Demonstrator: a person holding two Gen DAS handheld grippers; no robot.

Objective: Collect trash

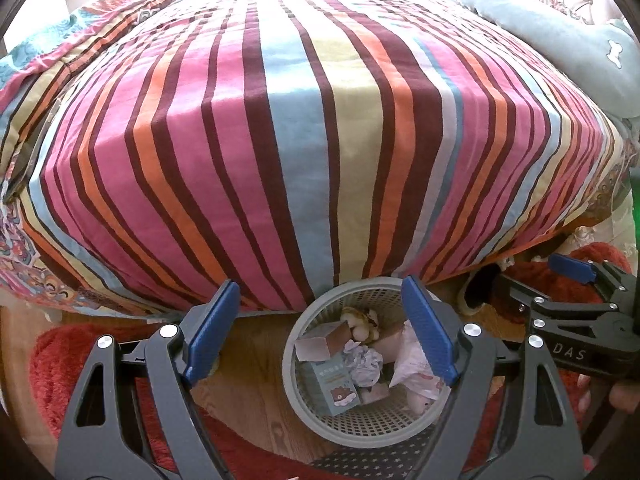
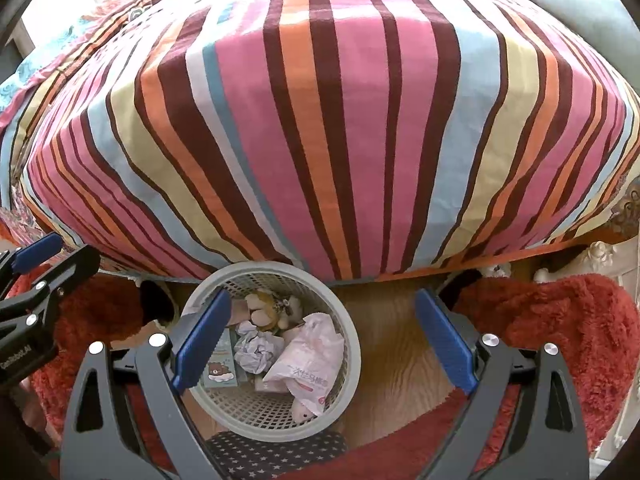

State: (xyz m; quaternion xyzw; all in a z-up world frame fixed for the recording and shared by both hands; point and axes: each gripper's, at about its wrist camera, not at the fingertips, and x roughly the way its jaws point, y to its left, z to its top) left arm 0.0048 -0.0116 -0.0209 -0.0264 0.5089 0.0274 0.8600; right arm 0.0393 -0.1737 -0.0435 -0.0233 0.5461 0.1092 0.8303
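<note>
Both claws hang above the floor with jaws apart and nothing between the pads. Under the left claw (image 1: pixel 322 330) the mouth of the grey basket (image 1: pixel 320 424) is open from above, but paper, boxes and a bag fill its bottom. Just ahead of both claws the striped bed cover (image 1: pixel 300 140) hangs down like a wall and touches the basket's far rim. Under the right claw (image 2: pixel 320 344) the wooden floor (image 2: pixel 392 344) is bare. The red rug (image 2: pixel 560 340) lies to its right.
</note>
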